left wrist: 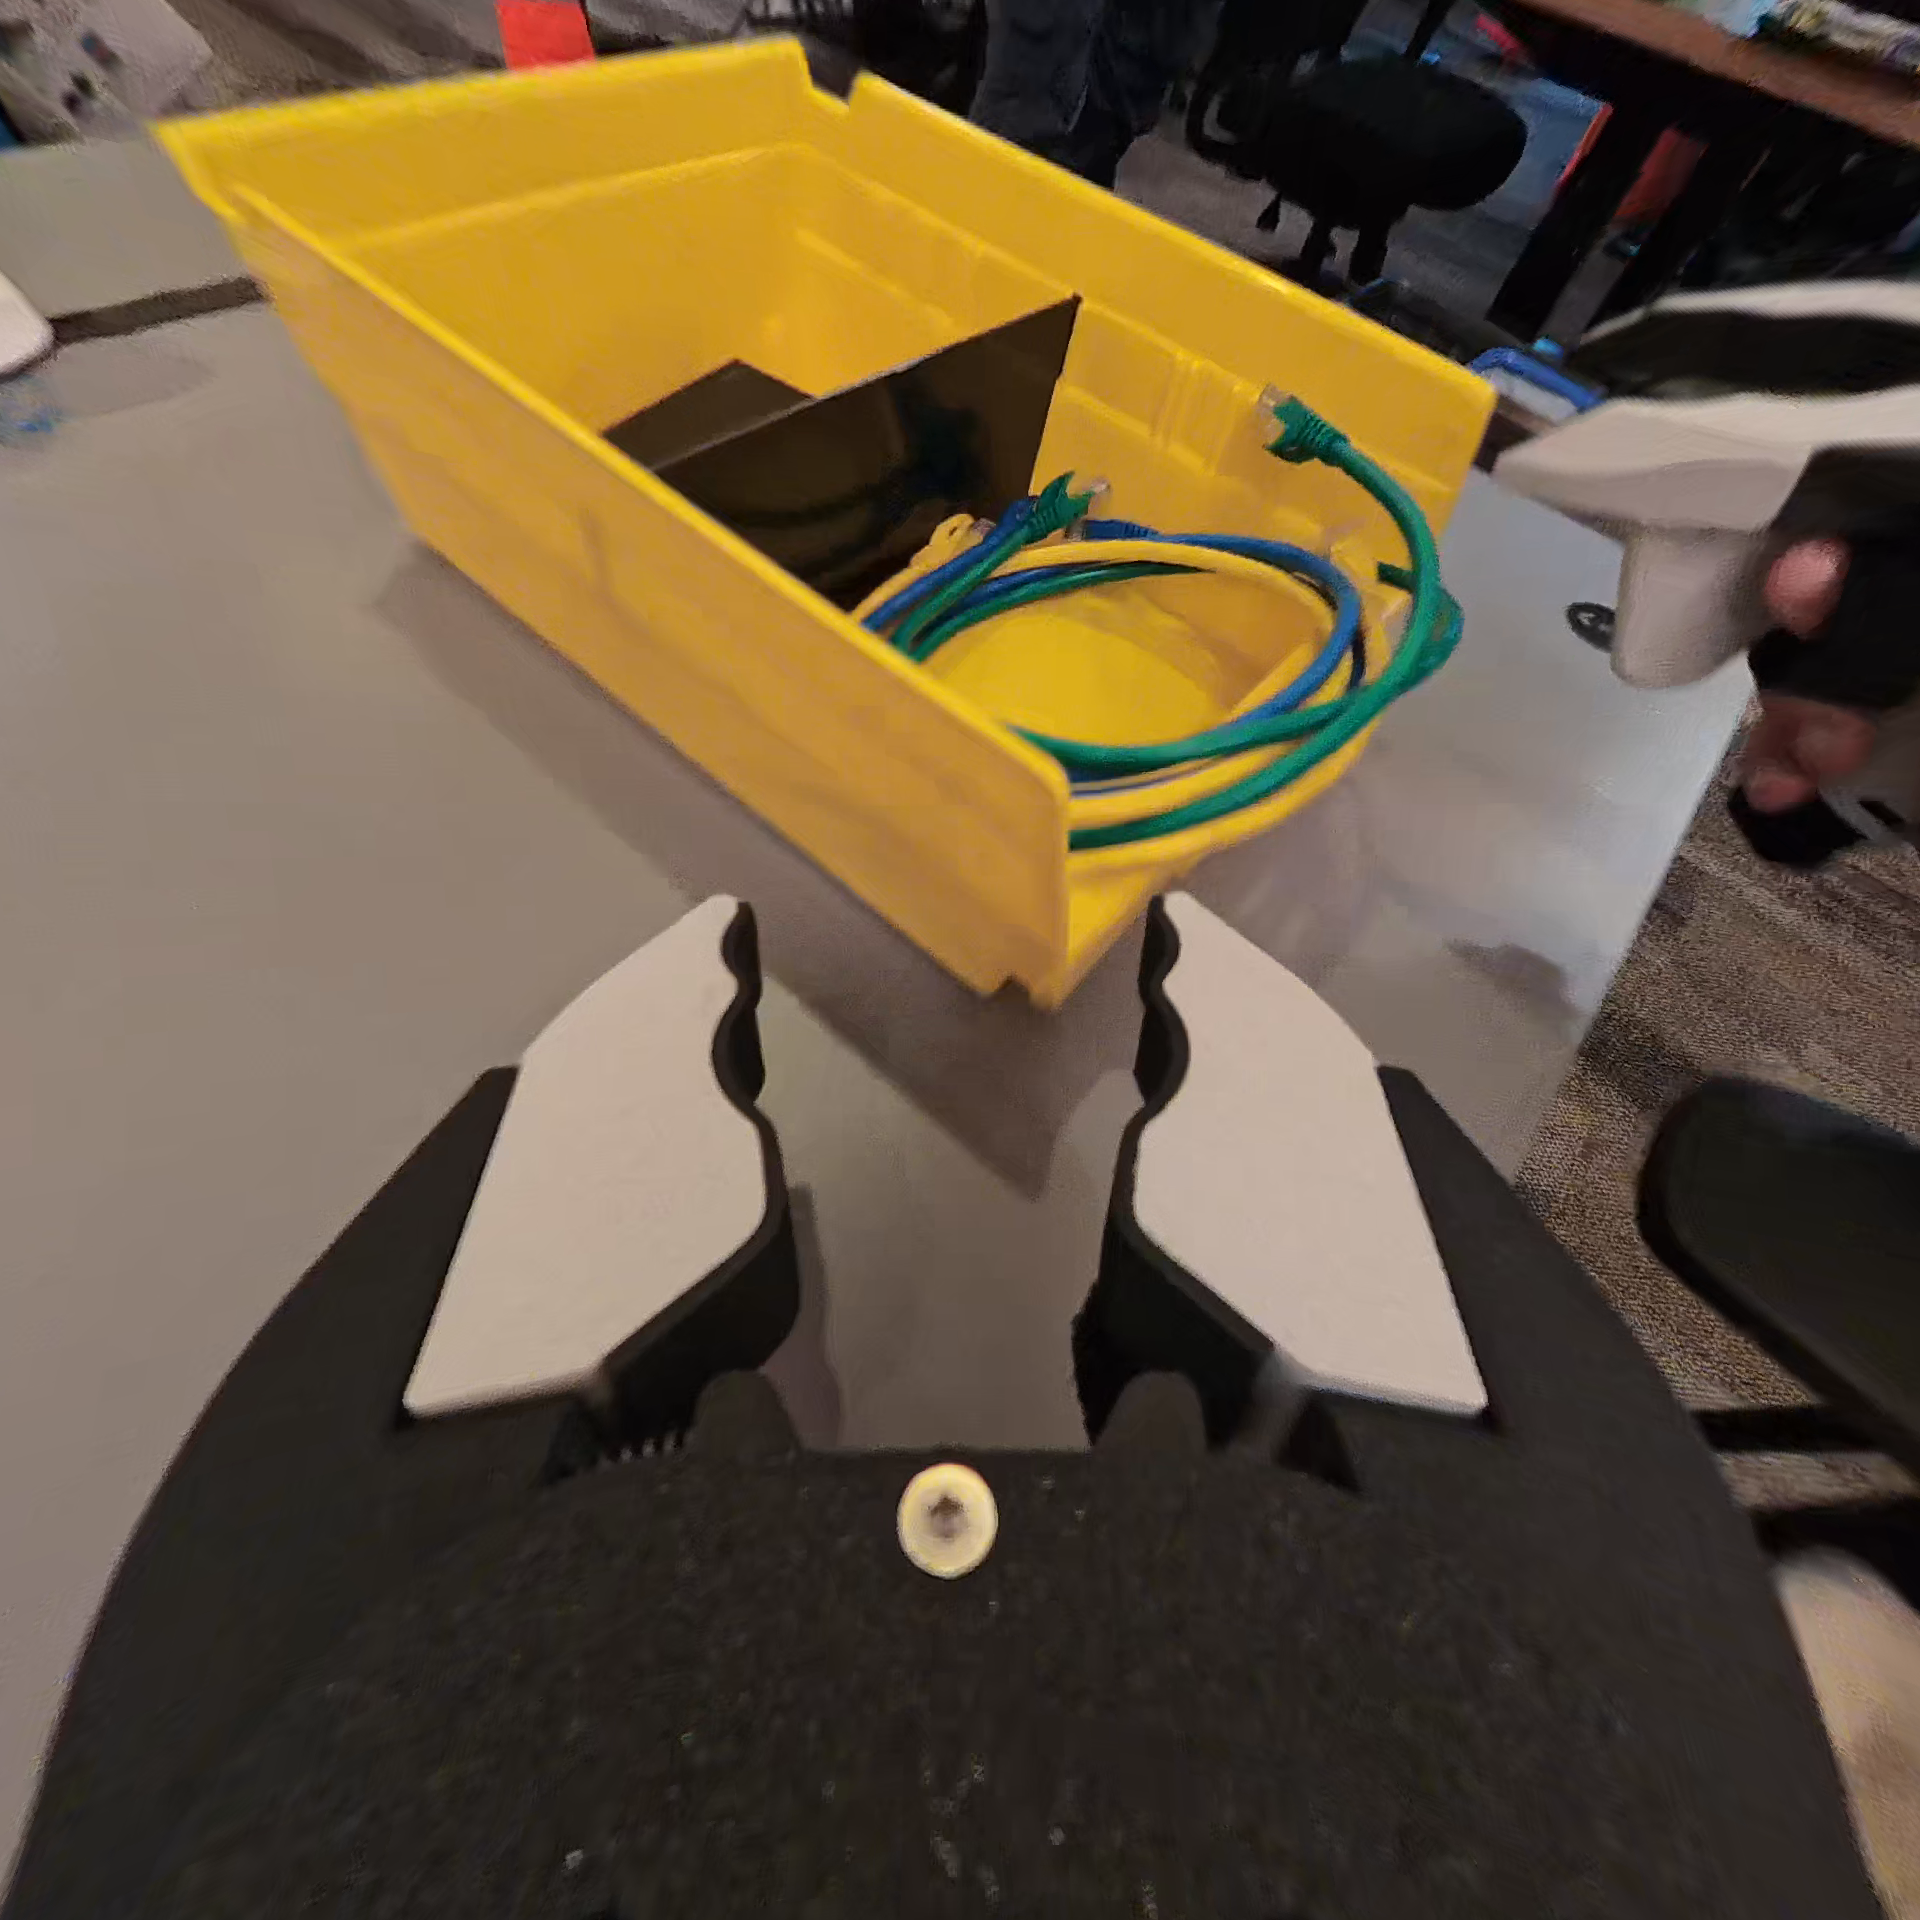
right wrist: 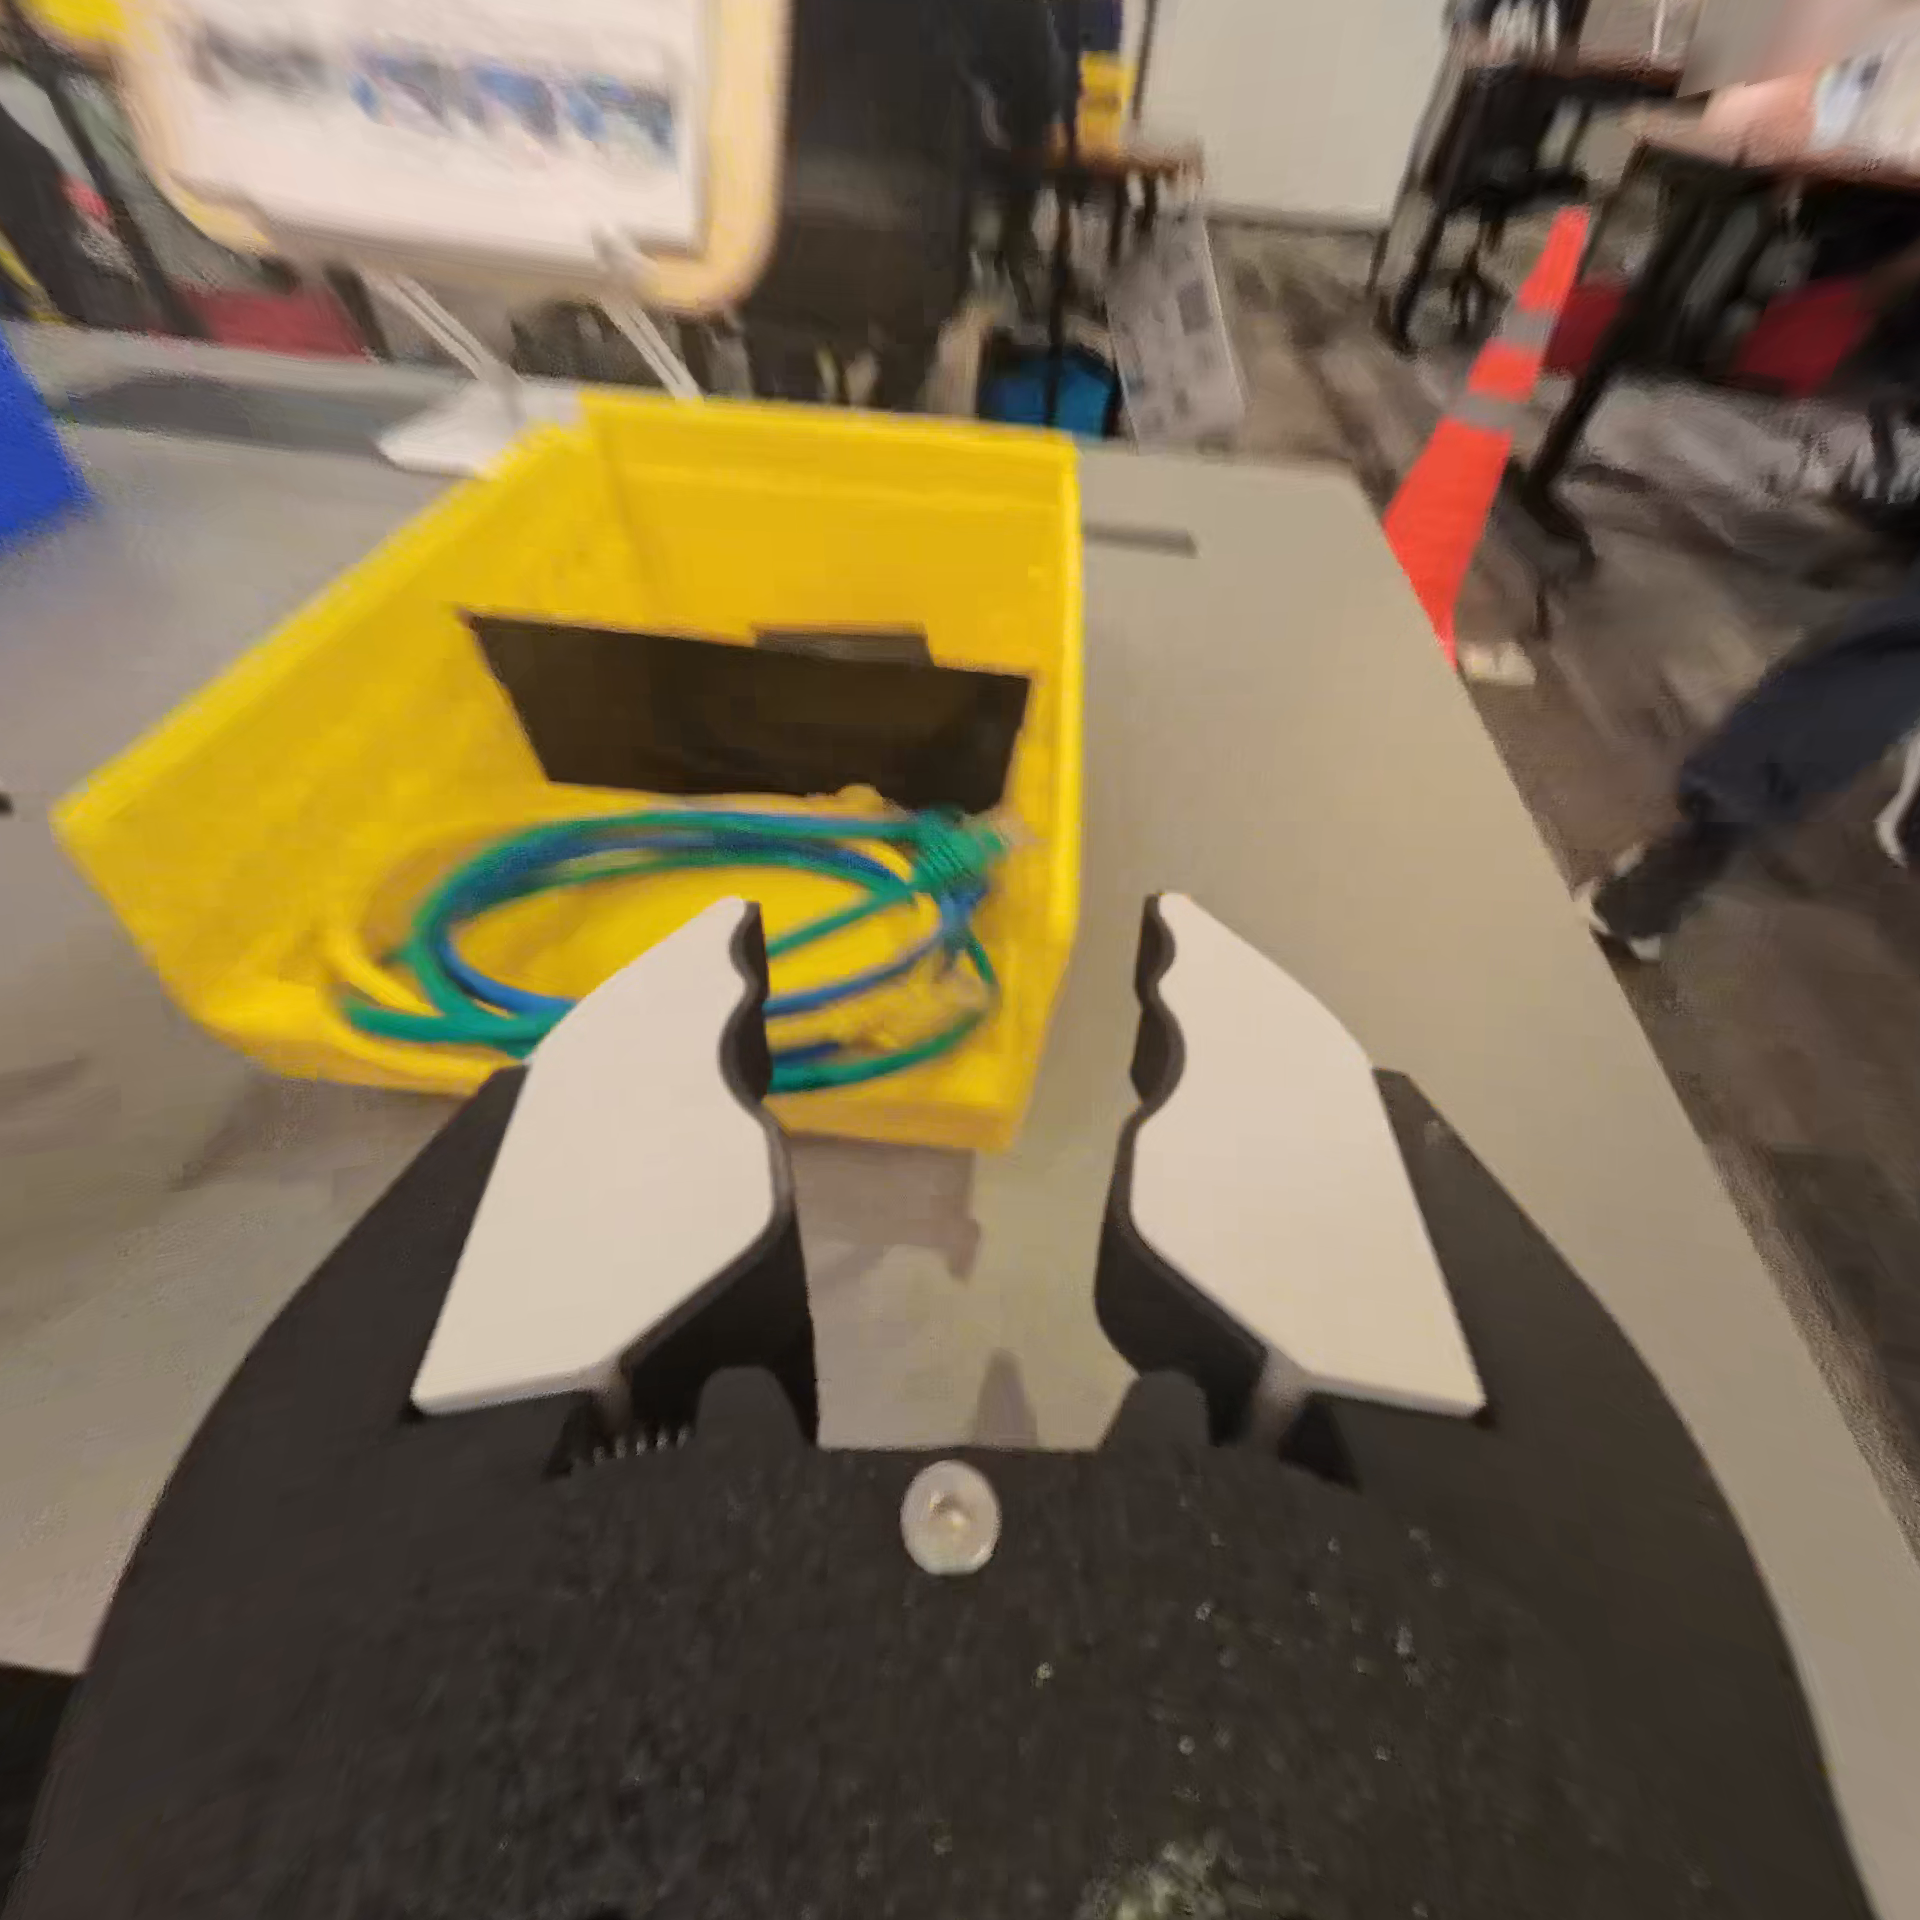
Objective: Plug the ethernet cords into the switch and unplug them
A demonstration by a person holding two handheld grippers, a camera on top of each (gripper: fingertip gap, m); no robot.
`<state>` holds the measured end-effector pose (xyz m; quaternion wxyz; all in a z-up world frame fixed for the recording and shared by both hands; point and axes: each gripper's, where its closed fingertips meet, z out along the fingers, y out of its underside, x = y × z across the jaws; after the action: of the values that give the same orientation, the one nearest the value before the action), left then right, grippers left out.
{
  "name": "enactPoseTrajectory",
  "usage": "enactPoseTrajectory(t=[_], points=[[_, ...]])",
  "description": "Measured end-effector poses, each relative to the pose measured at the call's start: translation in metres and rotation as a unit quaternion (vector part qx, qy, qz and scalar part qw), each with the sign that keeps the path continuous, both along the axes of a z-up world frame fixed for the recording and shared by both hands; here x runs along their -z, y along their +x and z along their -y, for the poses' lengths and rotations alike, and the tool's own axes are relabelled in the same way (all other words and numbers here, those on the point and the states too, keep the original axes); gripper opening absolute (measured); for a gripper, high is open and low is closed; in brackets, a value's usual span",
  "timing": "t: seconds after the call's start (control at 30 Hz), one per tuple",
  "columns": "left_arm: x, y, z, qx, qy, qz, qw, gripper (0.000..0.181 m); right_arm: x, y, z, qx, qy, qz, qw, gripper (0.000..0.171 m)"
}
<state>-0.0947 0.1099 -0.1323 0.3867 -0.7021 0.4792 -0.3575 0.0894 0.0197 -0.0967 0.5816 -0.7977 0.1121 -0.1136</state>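
One bin (left wrist: 727, 665), two tools (left wrist: 951, 925)

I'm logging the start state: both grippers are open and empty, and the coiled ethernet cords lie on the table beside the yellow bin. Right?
Not quite. The ethernet cords lie coiled inside the yellow bin, in front of its black divider, as the left wrist view shows. The left gripper and right gripper are indeed open and empty.

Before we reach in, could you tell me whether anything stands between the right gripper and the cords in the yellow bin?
Only the yellow bin's low front lip. The cords lie coiled just behind it, ahead of the black divider. The right gripper is open and empty.
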Motion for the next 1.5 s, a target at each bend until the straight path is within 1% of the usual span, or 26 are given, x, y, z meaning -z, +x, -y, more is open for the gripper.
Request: enactPoseTrajectory(t=[0.07,0.13,0.17,0.2,0.23,0.27,0.33,0.43,0.47,0.53,0.6,0.7,0.77,0.87,0.97,1.07,1.13,1.2,1.3,1.37,1.4,1.5], points=[[0.012,0.028,0.003,0.001,-0.012,-0.010,1.000,0.065,0.026,0.010,0.001,0.002,-0.030,-0.045,0.999,0.067],[0.012,0.042,-0.001,-0.018,-0.021,0.008,1.000,0.046,0.042,0.007,-0.004,-0.006,-0.040,-0.083,0.996,0.061],[0.012,0.046,-0.005,-0.028,-0.028,0.018,0.999,0.039,0.047,0.006,-0.009,-0.010,-0.042,-0.093,0.995,0.060],[0.012,0.047,-0.010,-0.037,-0.029,0.023,0.999,0.037,0.050,0.007,-0.013,-0.009,-0.044,-0.094,0.995,0.058],[0.012,0.048,-0.016,-0.051,-0.021,0.021,0.998,0.030,0.050,0.009,-0.018,-0.009,-0.037,-0.093,0.995,0.054],[0.012,0.048,-0.022,-0.063,-0.012,0.016,0.998,0.027,0.051,0.011,-0.023,-0.008,-0.033,-0.096,0.995,0.054],[0.013,0.049,-0.029,-0.077,-0.007,-0.001,0.997,0.022,0.052,0.013,-0.031,0.004,-0.031,-0.108,0.994,0.033],[0.014,0.046,-0.037,-0.096,0.033,-0.037,0.994,0.014,0.050,0.024,-0.036,0.058,-0.031,-0.091,0.994,0.005],[0.013,0.045,-0.039,-0.102,0.055,-0.045,0.992,0.012,0.051,0.026,-0.038,0.063,-0.038,-0.083,0.994,0.004],[0.006,0.041,-0.043,-0.118,0.095,-0.048,0.987,0.010,0.047,0.024,-0.041,0.076,-0.035,-0.081,0.993,0.003],[-0.004,0.034,-0.047,-0.136,0.093,-0.032,0.986,0.009,0.033,0.019,-0.046,0.087,-0.028,-0.052,0.994,0.003],[-0.020,0.012,-0.066,-0.165,0.087,-0.015,0.982,0.007,0.013,-0.004,-0.061,0.072,0.000,-0.072,0.995,0.003],[-0.034,-0.011,-0.081,-0.189,0.097,-0.006,0.977,0.006,0.002,-0.025,-0.076,0.056,0.021,-0.066,0.996,0.004],[-0.060,-0.051,-0.101,-0.225,0.133,0.008,0.965,0.006,-0.013,-0.060,-0.102,0.032,0.043,-0.039,0.998,0.004],[-0.072,-0.095,-0.122,-0.261,0.151,0.005,0.953,0.006,-0.018,-0.100,-0.133,0.003,0.057,-0.044,0.997,0.004],[-0.065,-0.134,-0.145,-0.290,0.155,-0.007,0.944,0.006,-0.005,-0.138,-0.162,-0.022,0.041,-0.075,0.996,0.004],[-0.054,-0.155,-0.158,-0.312,0.143,-0.018,0.939,0.005,0.006,-0.159,-0.180,-0.027,0.028,-0.098,0.994,0.003],[-0.039,-0.172,-0.168,-0.326,0.127,-0.030,0.936,0.005,0.020,-0.175,-0.194,-0.026,0.011,-0.097,0.995,0.003],[-0.015,-0.186,-0.173,-0.320,0.113,-0.041,0.940,0.006,0.036,-0.189,-0.200,-0.026,0.005,-0.079,0.997,0.003],[0.005,-0.191,-0.171,-0.311,0.074,-0.057,0.946,0.006,0.046,-0.194,-0.198,-0.044,-0.010,-0.084,0.995,0.004],[0.010,-0.190,-0.171,-0.304,0.055,-0.048,0.950,0.011,0.050,-0.196,-0.198,-0.058,-0.015,-0.090,0.994,0.007],[0.009,-0.184,-0.168,-0.278,-0.009,-0.009,0.961,0.026,0.048,-0.210,-0.195,-0.141,-0.022,-0.099,0.985,0.030]])
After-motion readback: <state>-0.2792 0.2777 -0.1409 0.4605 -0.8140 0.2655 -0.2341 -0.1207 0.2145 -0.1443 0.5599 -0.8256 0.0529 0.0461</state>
